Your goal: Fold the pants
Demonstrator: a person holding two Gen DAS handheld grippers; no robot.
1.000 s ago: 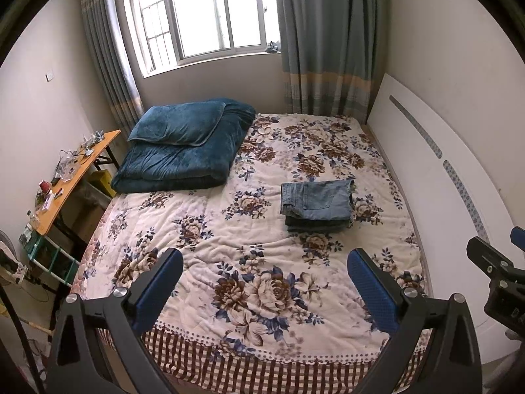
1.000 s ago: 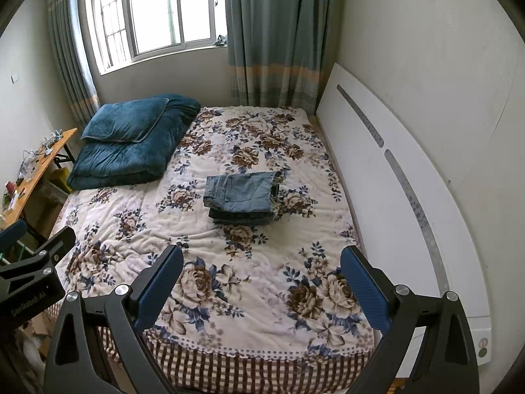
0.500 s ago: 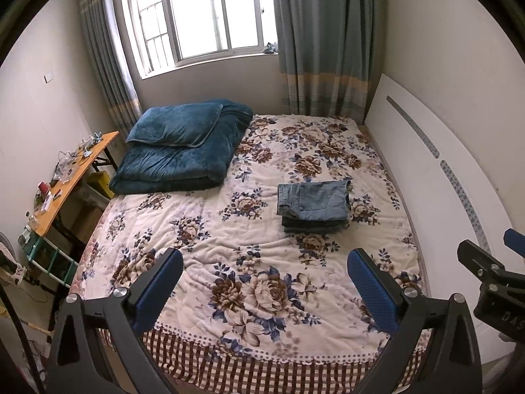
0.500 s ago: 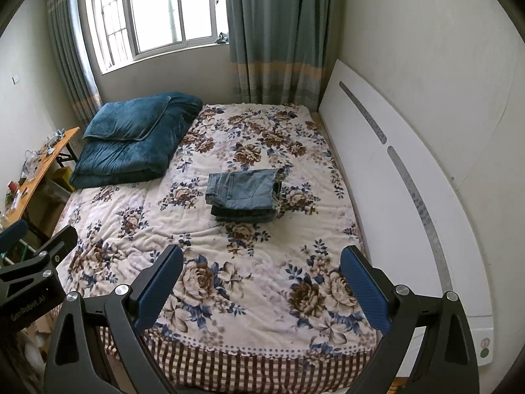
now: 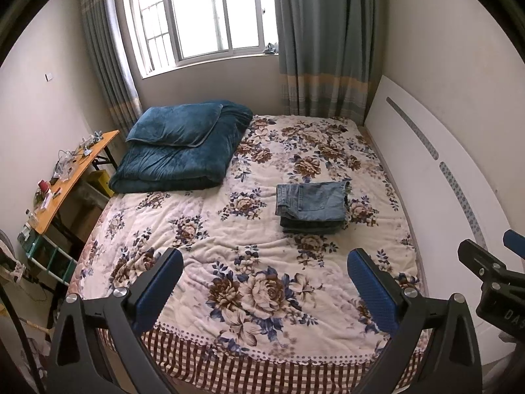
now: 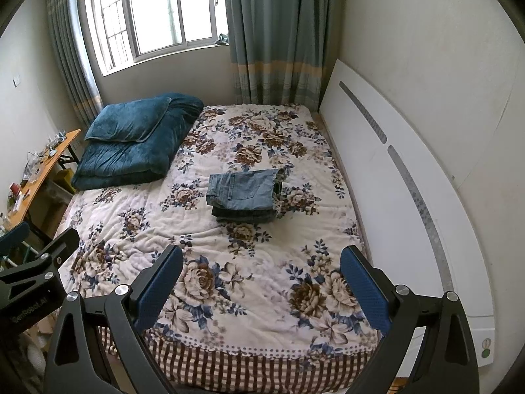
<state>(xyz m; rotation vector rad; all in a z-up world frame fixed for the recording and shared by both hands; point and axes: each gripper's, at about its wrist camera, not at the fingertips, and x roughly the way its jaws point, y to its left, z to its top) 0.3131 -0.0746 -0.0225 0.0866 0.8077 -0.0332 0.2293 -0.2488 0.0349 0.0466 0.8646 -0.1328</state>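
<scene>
Folded blue jeans (image 5: 313,205) lie in a neat stack on the floral bedspread (image 5: 229,229), right of the bed's middle; they also show in the right wrist view (image 6: 244,195). My left gripper (image 5: 265,264) is open and empty, held above the foot of the bed, well short of the jeans. My right gripper (image 6: 261,259) is open and empty too, at the same distance. Each gripper shows at the edge of the other's view: the right one (image 5: 492,272) and the left one (image 6: 36,262).
A folded teal quilt with a pillow (image 5: 183,147) lies at the bed's far left. A white headboard panel (image 5: 443,177) leans on the right wall. A cluttered orange side table (image 5: 65,177) stands left of the bed. A window and curtains (image 5: 321,39) are behind.
Both grippers have drawn slightly back and up from the bed, so the jeans sit a little farther off in both views. The jaws stay open. The jeans have not moved.
</scene>
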